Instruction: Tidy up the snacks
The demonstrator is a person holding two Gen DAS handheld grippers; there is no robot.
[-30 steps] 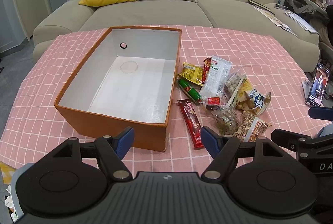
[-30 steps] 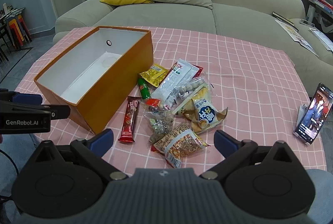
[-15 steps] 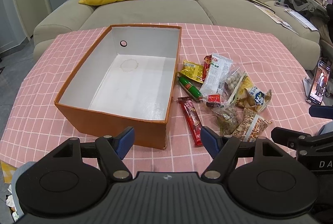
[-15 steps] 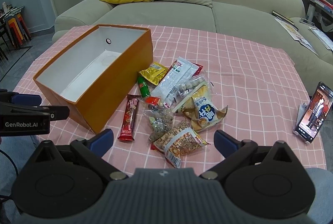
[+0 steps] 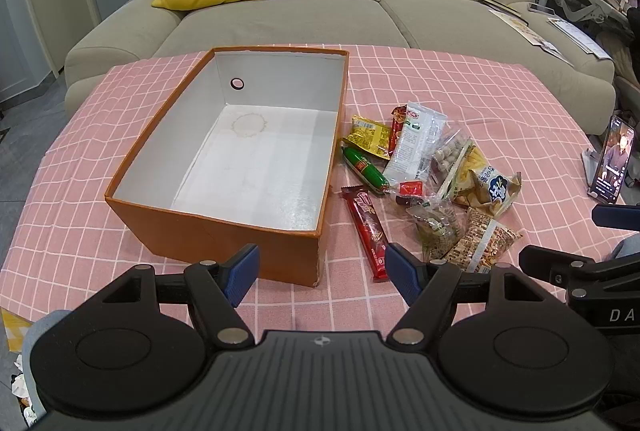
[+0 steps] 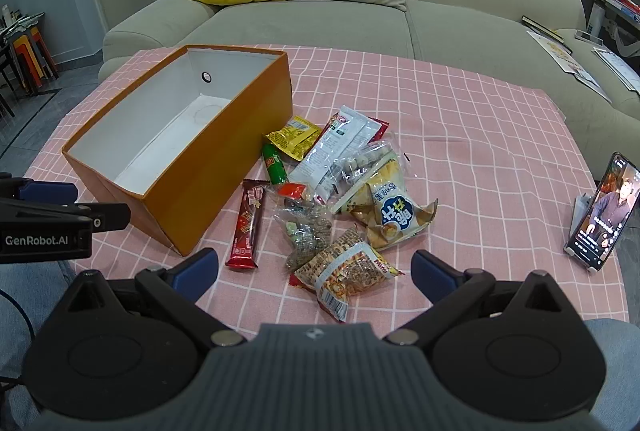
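Nothing has been moved: both the left gripper (image 5: 322,271) and right gripper (image 6: 314,271) are held spread, empty; the orange box (image 5: 224,231) at centre left remains unfilled, snack pile (image 6: 344,191) untouched.

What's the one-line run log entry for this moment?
stage: pre-grasp | left gripper: open, holding nothing | right gripper: open, holding nothing | box: no snacks inside | snacks: piled on tablecloth beside box
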